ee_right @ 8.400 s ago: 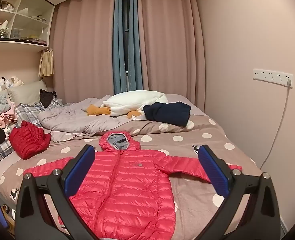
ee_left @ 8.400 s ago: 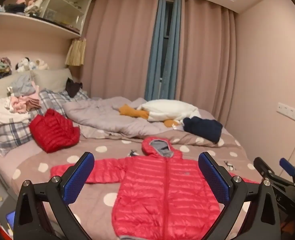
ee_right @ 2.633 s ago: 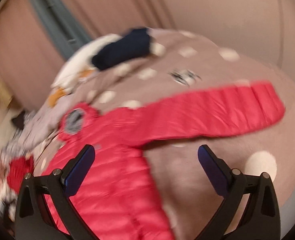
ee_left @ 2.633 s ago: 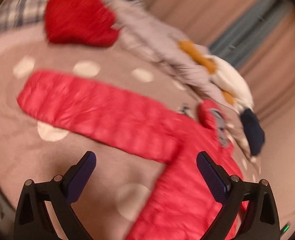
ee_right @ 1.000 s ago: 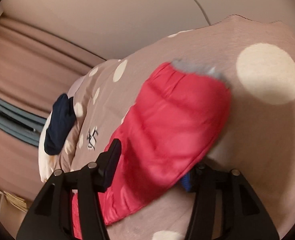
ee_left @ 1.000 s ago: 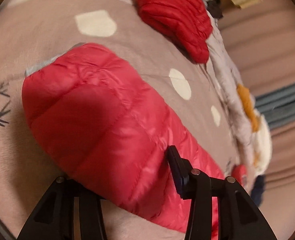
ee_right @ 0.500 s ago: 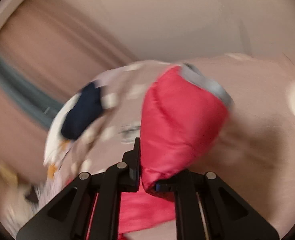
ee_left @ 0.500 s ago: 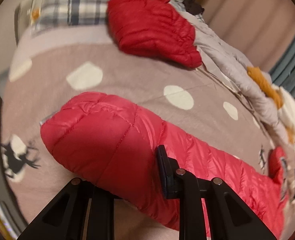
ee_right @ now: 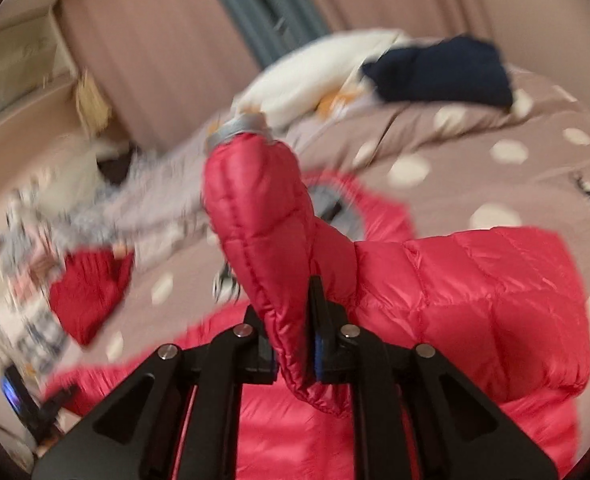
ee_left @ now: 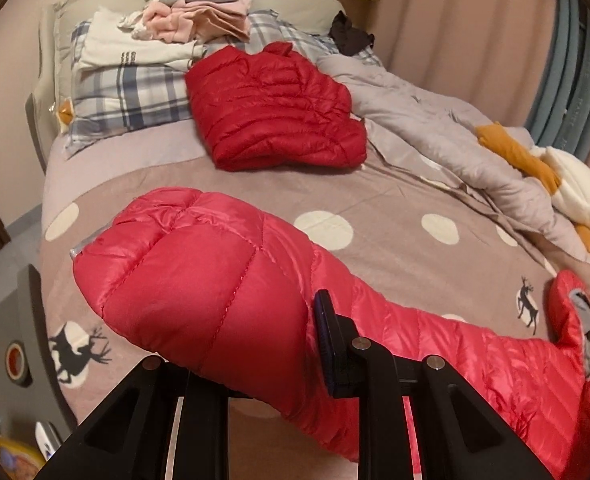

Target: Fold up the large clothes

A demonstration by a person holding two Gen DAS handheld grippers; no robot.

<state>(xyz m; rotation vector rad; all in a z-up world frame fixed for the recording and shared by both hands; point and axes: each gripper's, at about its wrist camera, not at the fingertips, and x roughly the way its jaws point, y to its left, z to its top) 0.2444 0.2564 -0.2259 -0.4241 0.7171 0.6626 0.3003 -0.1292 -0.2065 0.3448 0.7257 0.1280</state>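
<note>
A pink-red hooded puffer jacket lies on the polka-dot bed. My left gripper [ee_left: 255, 360] is shut on its left sleeve [ee_left: 199, 280], held just above the bedcover; the sleeve runs right toward the hood [ee_left: 575, 320]. My right gripper [ee_right: 291, 344] is shut on the right sleeve [ee_right: 263, 208], which is lifted and folded back over the jacket body [ee_right: 475, 300], its grey cuff [ee_right: 239, 126] pointing up. The right wrist view is blurred by motion.
A folded dark-red puffer jacket [ee_left: 275, 108] lies near the plaid pillows [ee_left: 127, 100] with a stack of clothes [ee_left: 191, 20]. A grey quilt [ee_left: 435, 120], a white-and-orange plush [ee_left: 555, 176] and a navy garment [ee_right: 443, 72] lie at the far side. The bed edge [ee_left: 51, 280] is at left.
Both grippers have closed on the sleeve ends. The right sleeve has swung up and inward over the jacket body. The left sleeve has lifted slightly and the left view has tilted up.
</note>
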